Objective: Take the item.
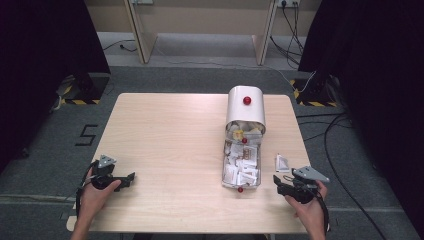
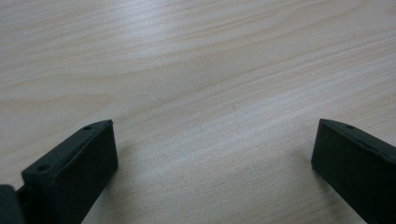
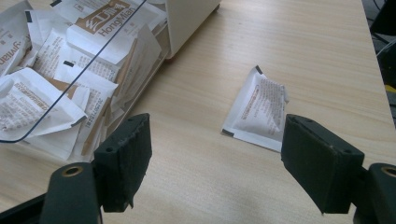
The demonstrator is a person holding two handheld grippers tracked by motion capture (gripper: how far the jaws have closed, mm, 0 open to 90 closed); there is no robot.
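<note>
My left tongs [image 1: 131, 178] rest released and empty at the near left of the tabletop [image 1: 170, 135]. To the right, the sachet box [image 1: 242, 160] has its drawer pulled out. A loose sachet [image 3: 258, 108] lies just right of it; my right tongs [image 3: 217, 163], released, should straddle it squarely before pinching. The pale wood tabletop stands on grey carpet [image 1: 45, 165].
</note>
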